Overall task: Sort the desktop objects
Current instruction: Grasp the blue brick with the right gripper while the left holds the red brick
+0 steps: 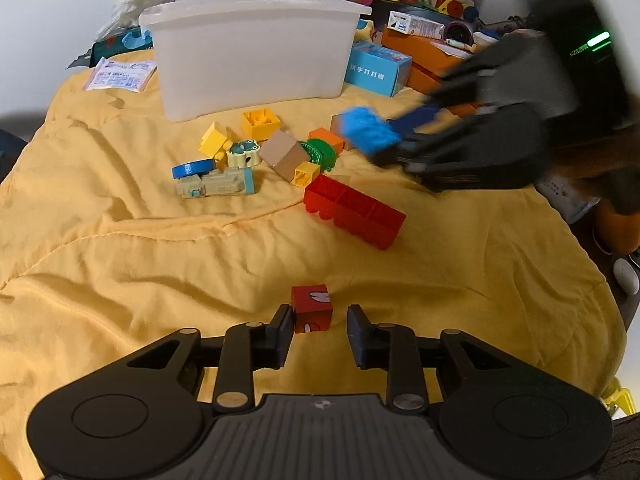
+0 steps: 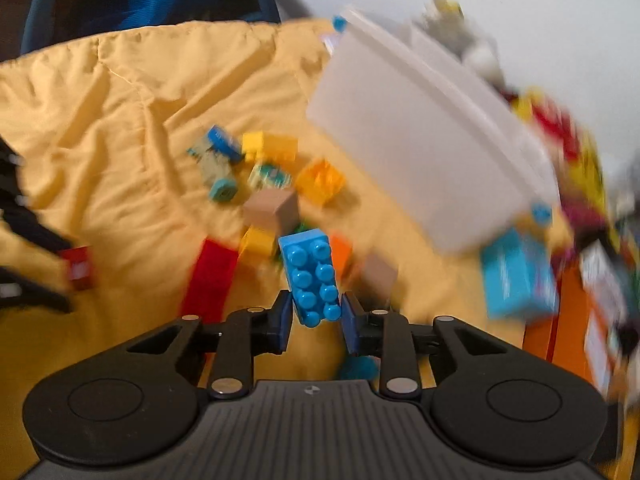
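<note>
My left gripper (image 1: 319,330) stands open low over the yellow cloth (image 1: 120,264). A small red cube (image 1: 312,307) with a white print lies between its fingertips, close to the left pad and apart from the right one. My right gripper (image 2: 316,316) is shut on a light blue studded brick (image 2: 314,280), held above the cloth; the left wrist view shows the gripper (image 1: 394,140) and the brick (image 1: 368,130), blurred, at the right of the brick pile. A long red brick (image 1: 354,212) lies near the pile.
A white plastic bin (image 1: 256,48) stands behind a pile of yellow, orange, green and tan bricks (image 1: 280,148) and a toy vehicle (image 1: 218,184). Boxes, among them a blue one (image 1: 376,70), crowd the back right. A paper packet (image 1: 120,76) lies at the back left.
</note>
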The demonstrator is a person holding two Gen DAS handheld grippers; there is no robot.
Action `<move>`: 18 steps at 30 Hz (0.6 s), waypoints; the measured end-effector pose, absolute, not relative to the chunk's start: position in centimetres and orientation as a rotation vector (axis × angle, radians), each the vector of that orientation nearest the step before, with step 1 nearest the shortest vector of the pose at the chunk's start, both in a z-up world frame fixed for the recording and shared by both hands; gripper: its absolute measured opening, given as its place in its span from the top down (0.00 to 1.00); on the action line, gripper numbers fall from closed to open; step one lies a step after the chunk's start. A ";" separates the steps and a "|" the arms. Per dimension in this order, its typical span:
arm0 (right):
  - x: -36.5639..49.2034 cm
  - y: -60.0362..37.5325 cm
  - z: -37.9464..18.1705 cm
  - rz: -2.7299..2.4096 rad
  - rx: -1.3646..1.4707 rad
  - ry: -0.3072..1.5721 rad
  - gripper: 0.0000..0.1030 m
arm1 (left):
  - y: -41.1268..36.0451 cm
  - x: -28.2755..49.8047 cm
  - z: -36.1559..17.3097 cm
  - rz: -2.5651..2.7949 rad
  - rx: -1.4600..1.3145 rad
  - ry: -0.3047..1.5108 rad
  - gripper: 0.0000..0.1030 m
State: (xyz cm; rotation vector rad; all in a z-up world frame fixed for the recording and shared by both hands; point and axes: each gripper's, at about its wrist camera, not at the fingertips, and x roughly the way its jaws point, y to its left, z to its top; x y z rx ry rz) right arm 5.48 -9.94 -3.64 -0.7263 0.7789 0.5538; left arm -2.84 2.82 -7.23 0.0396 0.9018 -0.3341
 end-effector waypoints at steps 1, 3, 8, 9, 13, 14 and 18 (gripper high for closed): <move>5.0 -10.6 -3.2 0.548 -0.687 0.844 0.71 | 2.7 -2.8 -7.3 -0.333 0.043 0.901 0.68; 4.2 -11.9 -3.2 0.546 -0.624 0.984 0.71 | 2.7 -2.7 -7.4 -0.336 0.047 0.902 0.68; 2.0 -13.8 -4.4 0.523 -0.533 1.106 0.71 | 2.3 -2.3 -7.6 -0.344 0.053 0.914 0.68; 2.1 -14.0 -4.8 0.512 -0.509 1.118 0.71 | 2.3 -2.3 -7.7 -0.345 0.055 0.916 0.67; 1.8 -13.9 -5.5 0.483 -0.480 1.126 0.71 | 2.1 -2.2 -7.8 -0.348 0.064 0.920 0.66; 1.6 -13.9 -5.5 0.481 -0.474 1.121 0.70 | 2.0 -2.1 -7.8 -0.348 0.065 0.921 0.65; 0.9 -14.5 -5.0 0.490 -0.434 1.092 0.69 | 2.0 -2.1 -7.7 -0.347 0.068 0.922 0.65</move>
